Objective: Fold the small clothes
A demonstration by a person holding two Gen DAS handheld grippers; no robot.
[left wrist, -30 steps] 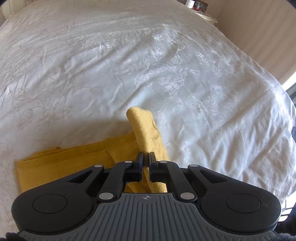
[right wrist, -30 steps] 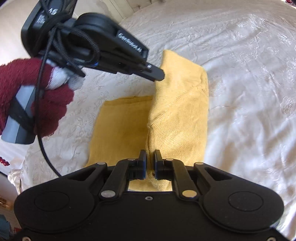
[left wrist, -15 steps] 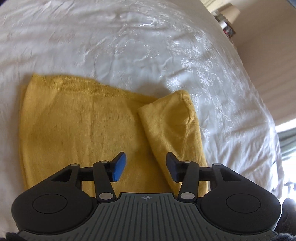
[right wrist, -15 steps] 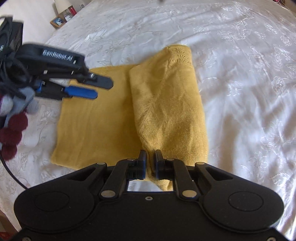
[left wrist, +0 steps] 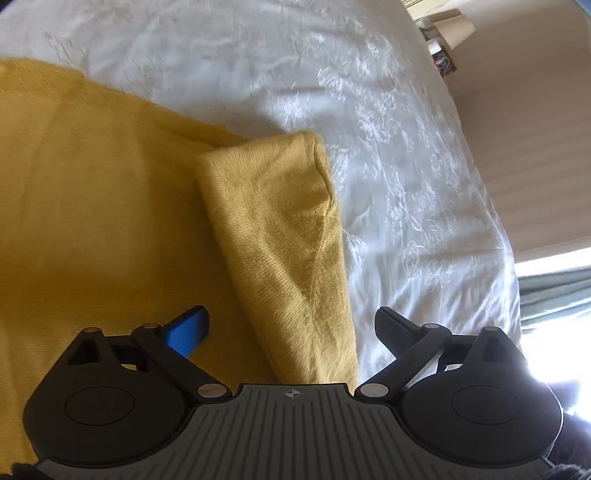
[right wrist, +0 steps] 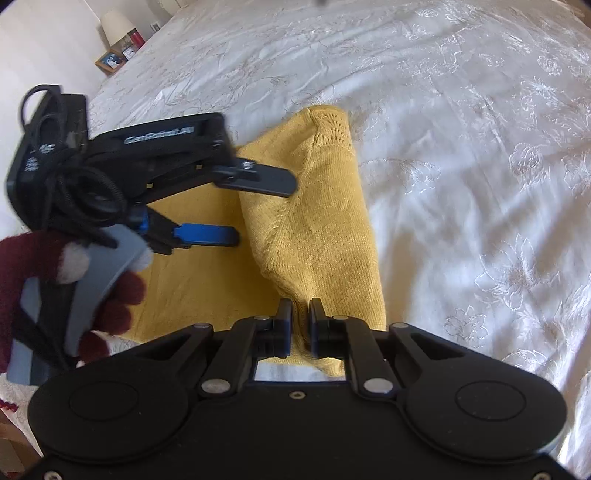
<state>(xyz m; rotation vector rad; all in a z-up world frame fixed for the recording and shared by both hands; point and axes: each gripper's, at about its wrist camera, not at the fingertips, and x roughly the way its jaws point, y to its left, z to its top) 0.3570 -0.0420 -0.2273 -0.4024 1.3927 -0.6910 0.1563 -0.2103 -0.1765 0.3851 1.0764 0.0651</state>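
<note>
A yellow knit garment [right wrist: 207, 280] lies flat on the bed [right wrist: 461, 155], and one side of it, a folded-over panel [right wrist: 317, 221] with a seam running down it and an openwork pattern near its far corner, is doubled back on top of the rest. The near end of that panel runs into the right tool [right wrist: 298, 325], whose jaws stand narrow with the yellow knit pinched between them, low over the near edge of the garment. The left tool [right wrist: 258, 206] hangs over the flat part of the garment just beside the panel's inner edge, its jaws opening wide; from its own camera the panel passes between the blue-padded finger [left wrist: 188, 330] and the black finger [left wrist: 397, 326], but neither pad touches the cloth. A hand in a dark red glove [right wrist: 74, 284] grips the grey handle of the left tool, with black cable looped around its body. The bed's white cover, worked with a pale flower pattern, lies lightly rumpled around the garment. Beyond the far corner of the bed stands a small lamp [right wrist: 116, 25] with a picture frame [right wrist: 110, 61] and a red object close by it.
</note>
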